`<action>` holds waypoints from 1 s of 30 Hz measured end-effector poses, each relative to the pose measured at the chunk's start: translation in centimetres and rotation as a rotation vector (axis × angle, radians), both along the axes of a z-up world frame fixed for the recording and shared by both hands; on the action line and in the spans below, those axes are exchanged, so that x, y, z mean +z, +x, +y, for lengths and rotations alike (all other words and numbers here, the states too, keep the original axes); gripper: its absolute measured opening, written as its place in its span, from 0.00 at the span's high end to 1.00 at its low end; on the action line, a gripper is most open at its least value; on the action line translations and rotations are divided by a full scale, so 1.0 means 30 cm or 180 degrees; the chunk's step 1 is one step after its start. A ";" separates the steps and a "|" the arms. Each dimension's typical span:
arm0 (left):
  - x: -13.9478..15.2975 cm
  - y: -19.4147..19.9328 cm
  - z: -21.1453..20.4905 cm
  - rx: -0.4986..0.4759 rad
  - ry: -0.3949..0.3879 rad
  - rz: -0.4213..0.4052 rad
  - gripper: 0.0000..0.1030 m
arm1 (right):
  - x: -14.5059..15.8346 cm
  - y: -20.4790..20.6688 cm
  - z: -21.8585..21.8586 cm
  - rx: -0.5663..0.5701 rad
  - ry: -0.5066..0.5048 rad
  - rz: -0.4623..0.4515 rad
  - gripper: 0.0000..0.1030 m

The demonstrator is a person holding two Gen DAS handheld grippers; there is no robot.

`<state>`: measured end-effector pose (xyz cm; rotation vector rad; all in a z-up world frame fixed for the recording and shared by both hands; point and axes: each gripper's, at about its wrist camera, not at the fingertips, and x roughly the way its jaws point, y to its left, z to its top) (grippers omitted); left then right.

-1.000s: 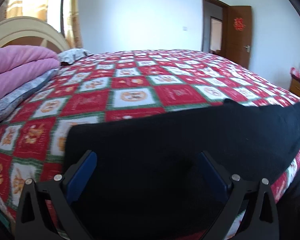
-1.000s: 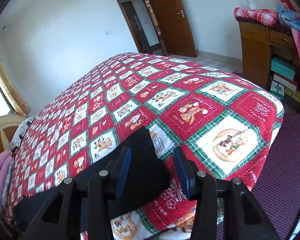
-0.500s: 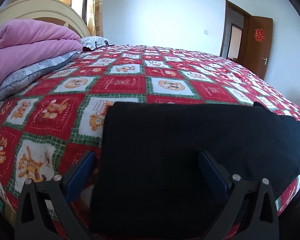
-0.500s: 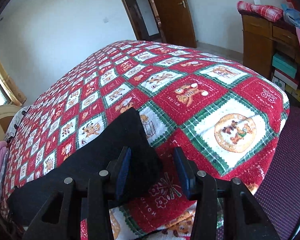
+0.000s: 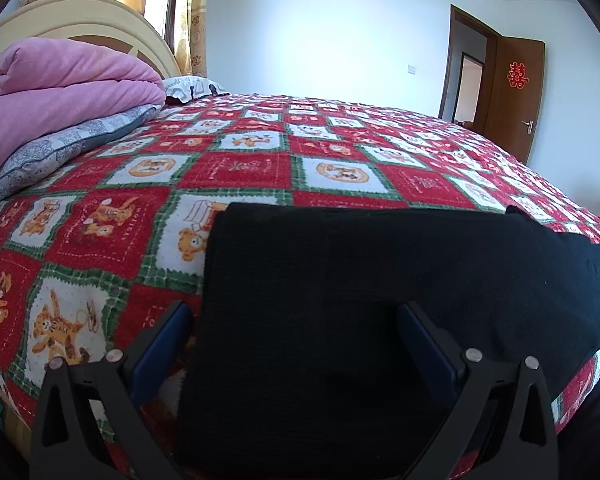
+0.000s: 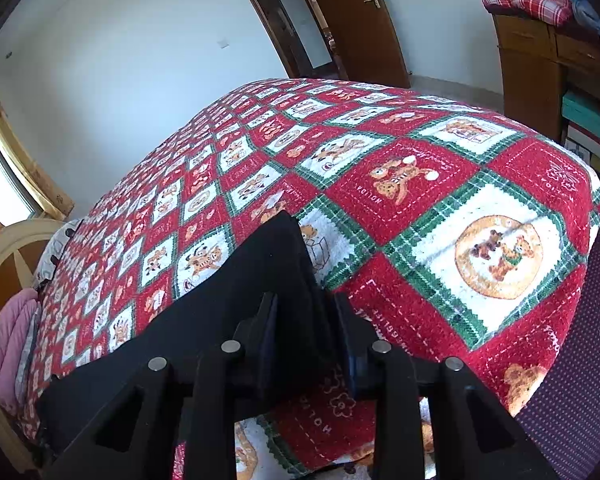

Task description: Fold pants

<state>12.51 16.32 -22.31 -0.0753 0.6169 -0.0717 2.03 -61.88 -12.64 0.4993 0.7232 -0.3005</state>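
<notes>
Right gripper point(image 6: 306, 324) has just pinched its fingers onto the pants point(image 6: 236, 300) corner between them; left gripper point(image 5: 292, 340) stays wide apart, straddling the other end. Pants lie flat along the near bedspread point(image 5: 240, 168) edge, ready for folding.

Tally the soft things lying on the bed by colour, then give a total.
Black: 1, the pants
Pink: 1, the quilt
Grey: 2, a pillow under the quilt and another pillow behind it
Total: 4
</notes>
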 end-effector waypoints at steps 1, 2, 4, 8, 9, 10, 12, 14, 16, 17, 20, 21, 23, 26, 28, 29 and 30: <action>0.000 0.000 -0.001 0.0002 0.0000 -0.0001 0.00 | -0.001 0.002 0.005 0.0011 -0.0008 0.0004 0.80; 0.000 0.000 0.000 0.0000 -0.0001 0.0000 0.00 | 0.000 0.002 0.008 0.0017 0.0000 -0.0007 0.83; -0.001 0.000 -0.001 0.0000 -0.0003 -0.0002 0.00 | 0.004 0.003 0.010 0.0037 0.0013 -0.0032 0.84; -0.001 0.000 -0.001 0.0002 -0.0006 -0.0010 0.00 | -0.003 0.002 -0.007 -0.0011 0.0099 -0.0039 0.84; -0.001 0.000 0.000 0.0002 -0.0007 -0.0009 0.00 | -0.008 0.001 -0.017 -0.0027 0.0145 -0.0057 0.83; -0.001 0.000 0.000 0.0003 -0.0008 -0.0008 0.00 | -0.012 0.000 -0.024 -0.0030 0.0195 -0.0076 0.83; -0.002 -0.001 0.000 0.0002 -0.0008 -0.0010 0.00 | -0.018 -0.003 -0.038 -0.0027 0.0288 -0.0110 0.83; -0.002 -0.001 0.000 0.0002 -0.0008 -0.0011 0.00 | -0.016 -0.004 -0.038 -0.0003 0.0284 -0.0106 0.83; -0.002 -0.001 0.001 0.0000 -0.0006 -0.0011 0.00 | -0.012 -0.003 -0.032 -0.0002 0.0272 -0.0110 0.84; -0.002 0.000 0.000 0.0000 -0.0007 -0.0012 0.00 | -0.006 -0.003 -0.023 0.0015 0.0218 -0.0111 0.86; -0.002 -0.002 0.001 0.0002 -0.0007 -0.0013 0.00 | 0.017 -0.004 -0.002 0.0027 0.0101 -0.0171 0.87; -0.002 -0.001 -0.001 0.0003 -0.0008 -0.0014 0.00 | 0.025 -0.005 0.006 0.0024 0.0059 -0.0191 0.87; -0.002 -0.002 0.000 0.0002 -0.0008 -0.0014 0.00 | 0.042 -0.004 0.029 0.0027 -0.0083 -0.0219 0.88; -0.002 -0.003 0.001 0.0002 -0.0008 -0.0015 0.00 | 0.057 0.000 0.061 0.0035 -0.0263 -0.0251 0.88; -0.002 -0.003 0.001 0.0001 -0.0008 -0.0014 0.00 | 0.072 0.003 0.092 0.0074 -0.0393 -0.0293 0.88; -0.002 -0.002 0.000 0.0001 -0.0009 -0.0015 0.00 | 0.080 0.002 0.106 0.0105 -0.0440 -0.0320 0.88; -0.002 -0.003 0.001 0.0001 -0.0008 -0.0015 0.00 | 0.089 0.001 0.122 0.0142 -0.0482 -0.0356 0.89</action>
